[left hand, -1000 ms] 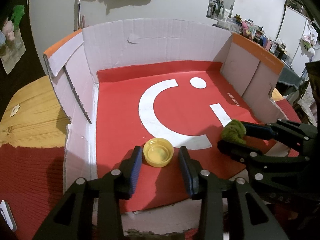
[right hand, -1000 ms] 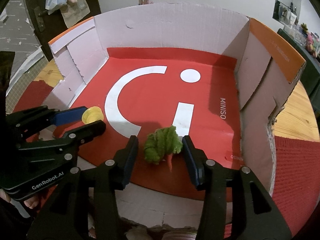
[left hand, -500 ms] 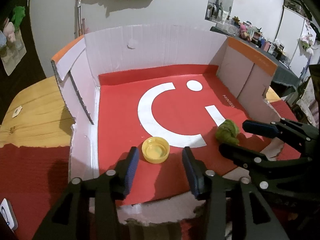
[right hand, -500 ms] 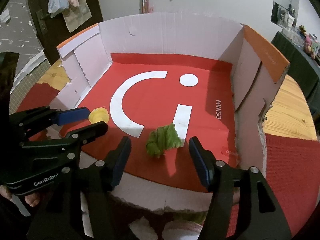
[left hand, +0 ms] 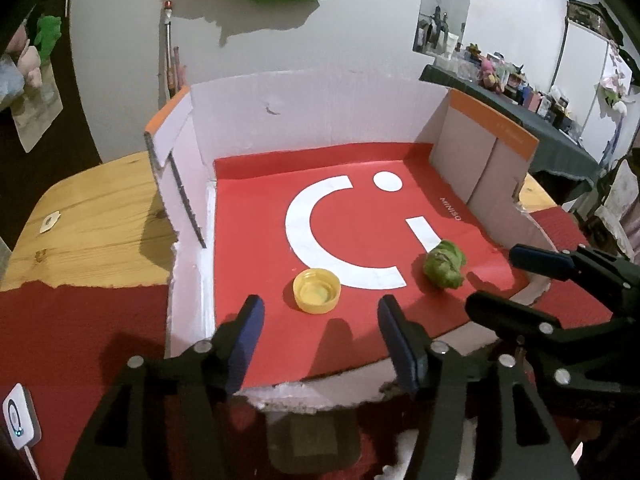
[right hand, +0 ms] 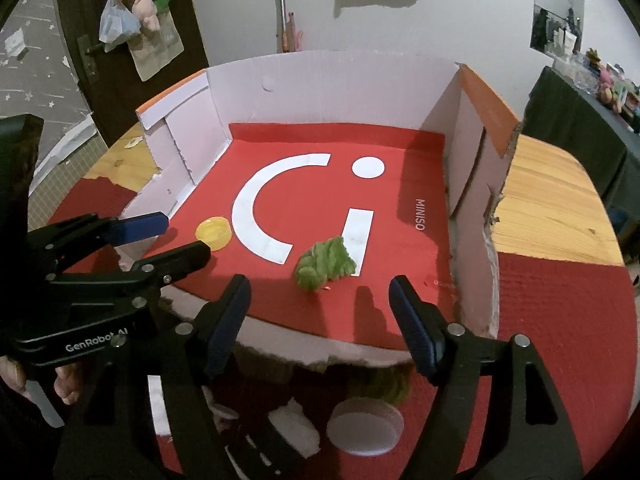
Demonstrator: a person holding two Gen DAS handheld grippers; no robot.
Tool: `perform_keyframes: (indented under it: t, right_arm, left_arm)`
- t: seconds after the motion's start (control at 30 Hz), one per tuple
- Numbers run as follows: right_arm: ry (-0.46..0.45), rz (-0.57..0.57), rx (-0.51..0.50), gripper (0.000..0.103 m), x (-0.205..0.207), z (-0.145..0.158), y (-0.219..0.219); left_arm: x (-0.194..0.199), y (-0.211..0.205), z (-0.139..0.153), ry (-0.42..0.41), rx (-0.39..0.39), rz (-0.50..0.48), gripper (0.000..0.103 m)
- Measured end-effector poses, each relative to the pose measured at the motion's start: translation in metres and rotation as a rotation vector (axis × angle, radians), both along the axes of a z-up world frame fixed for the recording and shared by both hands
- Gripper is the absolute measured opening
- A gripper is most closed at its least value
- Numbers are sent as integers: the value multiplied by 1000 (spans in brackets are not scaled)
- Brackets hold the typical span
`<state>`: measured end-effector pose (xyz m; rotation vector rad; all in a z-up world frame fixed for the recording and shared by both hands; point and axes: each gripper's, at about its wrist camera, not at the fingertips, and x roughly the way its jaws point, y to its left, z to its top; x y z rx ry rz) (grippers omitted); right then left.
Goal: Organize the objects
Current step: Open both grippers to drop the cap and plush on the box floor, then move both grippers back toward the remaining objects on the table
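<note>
A yellow bottle cap (left hand: 317,291) lies open side up on the red floor of a cardboard box (left hand: 320,120); it also shows in the right wrist view (right hand: 214,233). A green leafy toy vegetable (right hand: 325,265) lies on the box floor to its right, also seen in the left wrist view (left hand: 445,264). My left gripper (left hand: 318,338) is open and empty, just behind the cap at the box's front edge. My right gripper (right hand: 320,320) is open and empty, behind the vegetable.
The box (right hand: 336,88) has white walls with orange rims and stands on a wooden table (right hand: 548,208) with a red mat (right hand: 568,320). A white lid (right hand: 366,426) and white scraps lie on the mat below the right gripper. A small white device (left hand: 18,428) lies at the left.
Both grippers have opened wider and pulled back out of the box toward its front edge. The cap and the vegetable stay on the box floor, released.
</note>
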<state>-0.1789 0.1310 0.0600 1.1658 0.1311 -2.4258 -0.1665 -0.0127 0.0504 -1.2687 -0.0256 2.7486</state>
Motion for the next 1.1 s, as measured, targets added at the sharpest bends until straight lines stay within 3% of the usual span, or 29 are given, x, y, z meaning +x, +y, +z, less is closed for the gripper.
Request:
perform_keyframes:
  t: [0.53, 1.1]
  right_arm:
    - [65, -2, -7, 89, 37, 16, 6]
    - [72, -9, -22, 93, 69, 16, 14]
  left_arm:
    - [33, -4, 13, 71, -7, 22, 85]
    - [62, -4, 15, 88, 1, 44, 102]
